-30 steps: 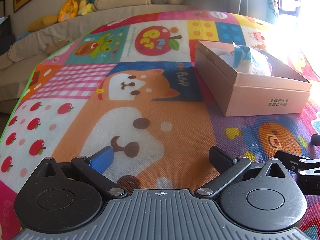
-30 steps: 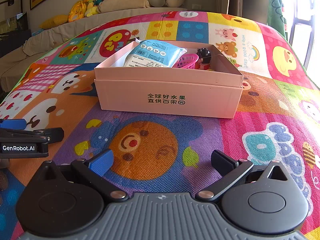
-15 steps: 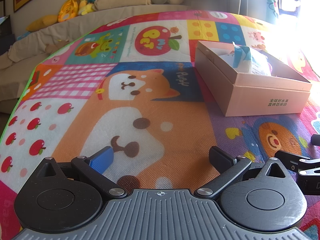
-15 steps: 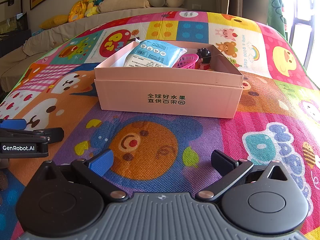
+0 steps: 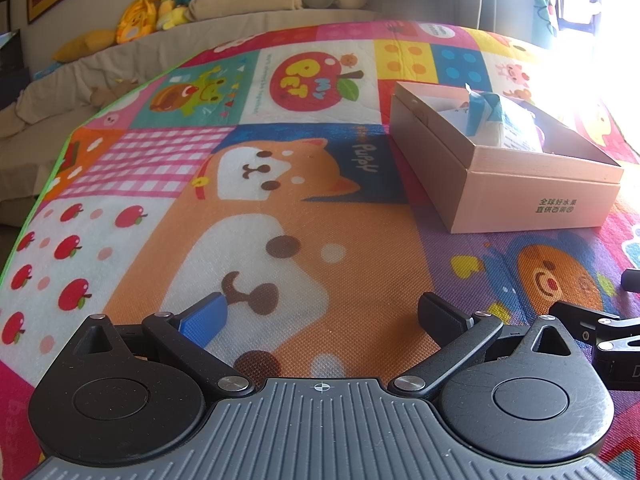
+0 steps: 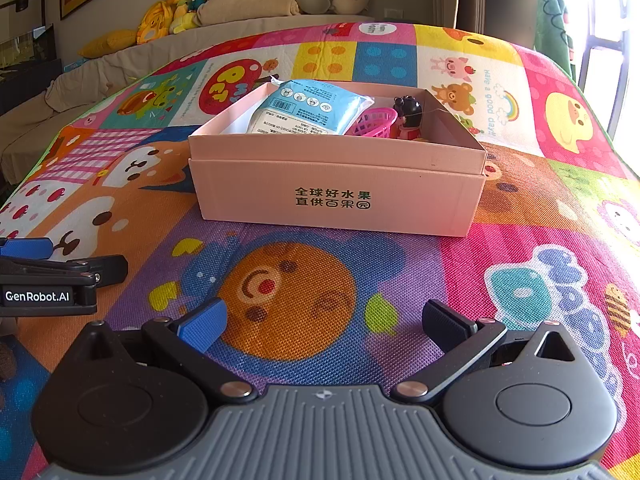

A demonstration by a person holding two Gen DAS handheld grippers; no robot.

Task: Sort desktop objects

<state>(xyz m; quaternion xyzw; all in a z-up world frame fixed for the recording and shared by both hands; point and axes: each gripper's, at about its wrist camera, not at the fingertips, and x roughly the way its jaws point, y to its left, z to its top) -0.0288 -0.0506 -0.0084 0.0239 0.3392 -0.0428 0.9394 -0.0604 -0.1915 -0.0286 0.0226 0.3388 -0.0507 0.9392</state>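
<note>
A pink cardboard box (image 6: 336, 196) stands on the colourful play mat, straight ahead of my right gripper (image 6: 322, 322). Inside it lie a blue and white packet (image 6: 308, 108), a pink plastic basket (image 6: 374, 123) and a small black-haired figure in red (image 6: 407, 118). The right gripper is open and empty, low over the mat well short of the box. My left gripper (image 5: 322, 314) is open and empty too, over the orange dog picture. The box (image 5: 532, 196) sits to its right and further off. Each gripper shows at the edge of the other's view.
The play mat (image 5: 160, 184) covers the whole surface and ends at a green edge on the left. Behind it runs a beige sofa (image 6: 248, 4) with plush toys (image 6: 180, 4) and a neck pillow. Bright window light washes out the right side.
</note>
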